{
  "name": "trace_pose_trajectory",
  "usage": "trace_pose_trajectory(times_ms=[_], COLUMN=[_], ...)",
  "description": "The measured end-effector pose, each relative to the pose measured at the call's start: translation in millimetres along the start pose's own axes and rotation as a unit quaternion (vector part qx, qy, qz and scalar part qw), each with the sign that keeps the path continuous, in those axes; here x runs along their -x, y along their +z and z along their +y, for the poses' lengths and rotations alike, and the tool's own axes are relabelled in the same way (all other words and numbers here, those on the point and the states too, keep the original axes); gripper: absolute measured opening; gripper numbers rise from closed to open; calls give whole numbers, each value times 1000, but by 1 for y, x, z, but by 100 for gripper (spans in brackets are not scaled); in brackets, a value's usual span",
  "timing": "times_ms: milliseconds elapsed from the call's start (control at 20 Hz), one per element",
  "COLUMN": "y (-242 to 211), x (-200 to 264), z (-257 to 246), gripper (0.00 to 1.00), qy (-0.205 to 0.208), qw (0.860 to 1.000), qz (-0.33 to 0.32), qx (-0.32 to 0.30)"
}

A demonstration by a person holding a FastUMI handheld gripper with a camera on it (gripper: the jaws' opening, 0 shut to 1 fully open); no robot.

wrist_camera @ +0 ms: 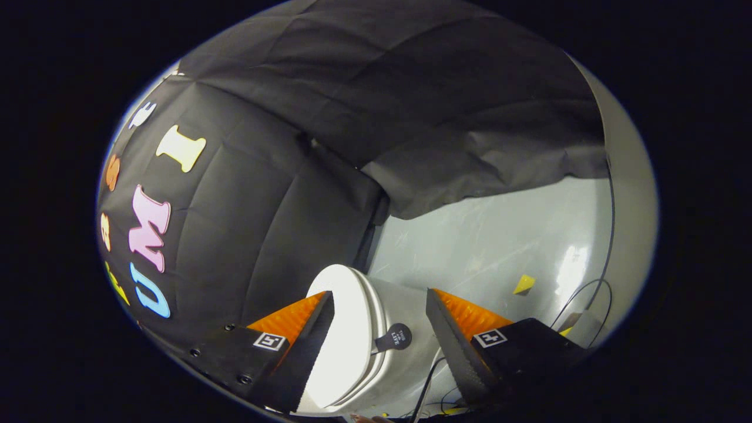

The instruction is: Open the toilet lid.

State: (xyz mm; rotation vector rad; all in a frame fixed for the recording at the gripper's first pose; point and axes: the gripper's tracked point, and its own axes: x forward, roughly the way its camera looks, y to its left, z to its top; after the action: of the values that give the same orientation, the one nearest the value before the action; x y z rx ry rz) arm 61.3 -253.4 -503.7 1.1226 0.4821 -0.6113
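Between the two fingers sits the white toilet (376, 346), seen rolled sideways, with its lid (341, 341) facing the left finger. Gripper (380, 301) is spread wide; the fingers stand apart on either side of the bowl, and contact with either is hard to judge. A round dark tag (395, 338) sits on the toilet's side. Lower part of the toilet is cut off. Beyond, black cloth (376, 117) drapes over grey floor (499, 235); a yellow scrap (523, 284) and thin cable (587, 299) lie there.
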Motion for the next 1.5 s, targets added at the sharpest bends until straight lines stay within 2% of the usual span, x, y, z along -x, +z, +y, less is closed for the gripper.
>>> trace_pose_trajectory(times_ms=[150,550,650,800,900,950,1100,1200,1300,1400,1450,1500], y=[-16,-54,-67,-79,-89,-92,-97,-99,-108,-100,-98,-98], x=[-13,-49,-54,-57,-61,-63,-69,-72,-72,-71,-69,-73], z=[-15,-19,-24,-18,-21,-20,-20,-14,-8,-14,-9,-12], gripper=[100,97,87,86,72,72,46,46,19,20,19,5], qy=[-1,36,36,63,63,65,69,85,96,106,127,129], qw=[1000,994,991,986,984,983,981,977,975,973,969,967], qz=[19,87,111,143,160,165,176,182,184,183,177,180], qx=[-23,-63,-60,-65,-56,-51,-53,-64,-84,-98,-117,-126])
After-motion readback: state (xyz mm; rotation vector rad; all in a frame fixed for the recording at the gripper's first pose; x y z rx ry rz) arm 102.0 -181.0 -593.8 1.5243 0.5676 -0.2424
